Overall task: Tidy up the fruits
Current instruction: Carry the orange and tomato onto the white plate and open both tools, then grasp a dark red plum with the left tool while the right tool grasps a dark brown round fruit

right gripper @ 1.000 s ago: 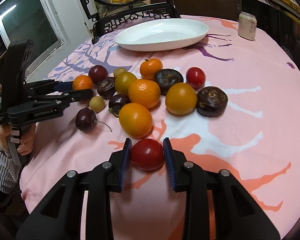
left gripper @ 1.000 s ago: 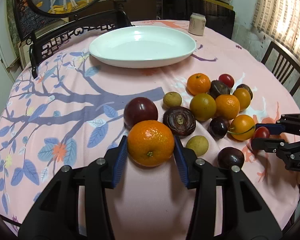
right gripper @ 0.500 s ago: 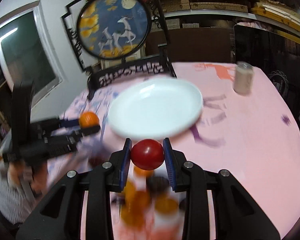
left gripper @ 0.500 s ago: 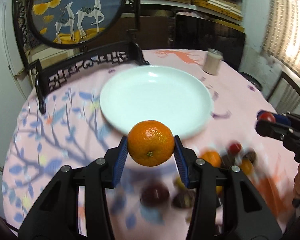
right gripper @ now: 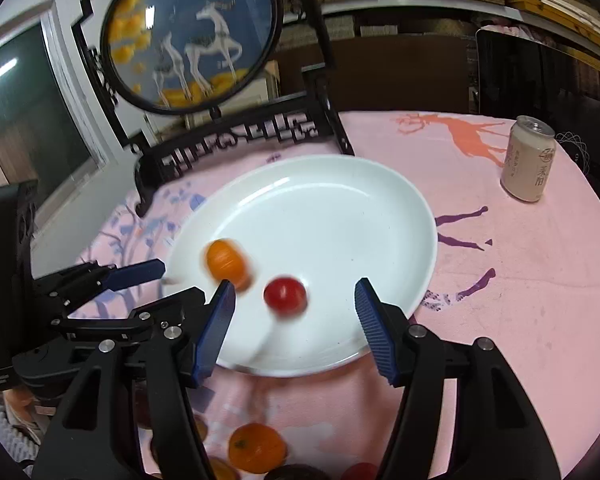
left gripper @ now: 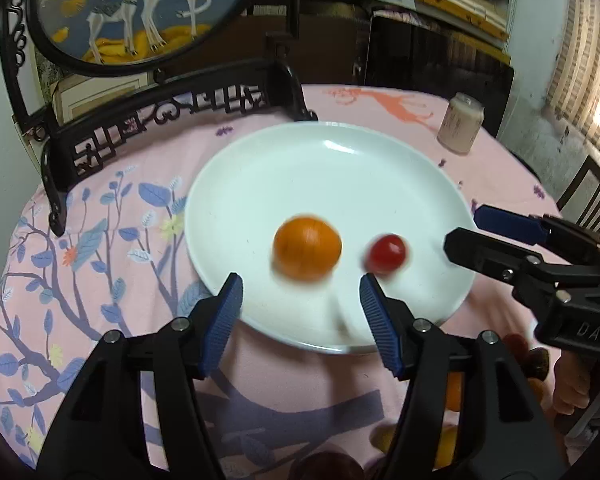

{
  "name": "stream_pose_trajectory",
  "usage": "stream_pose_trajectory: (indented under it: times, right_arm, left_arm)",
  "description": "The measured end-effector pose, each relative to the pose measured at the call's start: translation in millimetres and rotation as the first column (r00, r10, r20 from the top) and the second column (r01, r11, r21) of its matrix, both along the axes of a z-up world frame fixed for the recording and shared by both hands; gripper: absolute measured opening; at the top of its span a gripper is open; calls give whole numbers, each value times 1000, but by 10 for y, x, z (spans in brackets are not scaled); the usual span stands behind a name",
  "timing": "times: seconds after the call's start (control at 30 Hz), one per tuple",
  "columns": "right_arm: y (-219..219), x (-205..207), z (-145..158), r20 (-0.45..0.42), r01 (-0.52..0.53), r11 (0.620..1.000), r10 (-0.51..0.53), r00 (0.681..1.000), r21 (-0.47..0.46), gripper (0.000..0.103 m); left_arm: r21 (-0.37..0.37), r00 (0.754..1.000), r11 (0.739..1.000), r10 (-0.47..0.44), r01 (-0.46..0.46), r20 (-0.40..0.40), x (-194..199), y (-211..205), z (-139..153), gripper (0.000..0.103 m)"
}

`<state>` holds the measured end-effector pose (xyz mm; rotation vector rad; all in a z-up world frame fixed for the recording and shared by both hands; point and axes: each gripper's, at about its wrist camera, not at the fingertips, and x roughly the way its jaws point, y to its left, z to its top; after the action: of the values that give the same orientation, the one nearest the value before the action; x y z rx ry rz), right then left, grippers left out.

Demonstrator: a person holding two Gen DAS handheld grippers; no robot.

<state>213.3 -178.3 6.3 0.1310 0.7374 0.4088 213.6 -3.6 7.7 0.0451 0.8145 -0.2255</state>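
Both grippers hung spread and empty at the near rim of the white plate (left gripper: pixel 260 152): left gripper (left gripper: pixel 300 312) just behind the blurred orange (left gripper: pixel 307 253), right gripper (right gripper: pixel 296 320) behind the red fruit (right gripper: pixel 285 295).

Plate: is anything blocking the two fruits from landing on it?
Nothing visible. The orange and red fruit are already over the plate, blurred, beyond both open hand-held grippers, left and right.

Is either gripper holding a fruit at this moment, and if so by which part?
Nothing is held. Both the left gripper and right gripper are open; the orange and tomato are blurred over the plate.
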Motion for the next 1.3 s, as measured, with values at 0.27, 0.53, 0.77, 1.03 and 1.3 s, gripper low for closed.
stream_pose_trajectory:
  times: [0.27, 0.53, 0.77, 1.03, 1.3]
  right_arm:
    - [-88, -493, 328, 106, 23, 999, -25, 994, 26, 70]
    - [-380, -1046, 69, 102, 91, 995, -95, 990, 45, 73]
    - [-679, -1327, -160, 47, 175, 981, -179, 983, 86, 85]
    - [-840, -1450, -225, 32, 223, 970, -227, 973, 98, 85]
    - [-855, -1423, -248, 14, 233, 968, -236, 972, 93, 85]
  left_arm:
    - [-58, 994, 994, 98, -96, 36, -317, 368, 144, 73]
    - [-42, 985, 985, 169, -167, 34, -829, 535, 13, 89]
    - [-17, 991, 991, 134, -134, 17, -1104, 424, -134, 89]
    - [94, 998, 993, 64, -67, 28, -1219, 160, -250, 91]
    - [63, 997, 996, 63, -60, -43, -1096, 225, -379, 91]
